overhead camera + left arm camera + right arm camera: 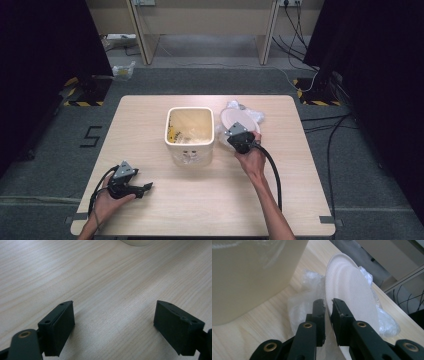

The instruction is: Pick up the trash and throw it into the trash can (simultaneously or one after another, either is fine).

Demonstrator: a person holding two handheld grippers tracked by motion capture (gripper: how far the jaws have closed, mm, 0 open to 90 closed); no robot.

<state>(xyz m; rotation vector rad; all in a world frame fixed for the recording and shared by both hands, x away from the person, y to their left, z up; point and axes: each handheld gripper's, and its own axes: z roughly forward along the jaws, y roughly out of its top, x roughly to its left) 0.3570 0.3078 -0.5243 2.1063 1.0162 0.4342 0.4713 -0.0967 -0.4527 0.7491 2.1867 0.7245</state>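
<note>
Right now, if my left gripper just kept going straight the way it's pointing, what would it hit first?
Probably the cream bin. The left gripper hangs open over bare table, nothing between its jaws, and the bin's base sits straight ahead at the top of the left gripper view. If it angles downward, it could touch the tabletop first; depth is unclear.

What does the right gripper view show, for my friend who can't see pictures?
The right tongs are pinched shut on the rim of a white paper plate, which is tipped up on edge above crinkly clear plastic wrap. A cream bin stands close by on the pale wooden table.
</note>
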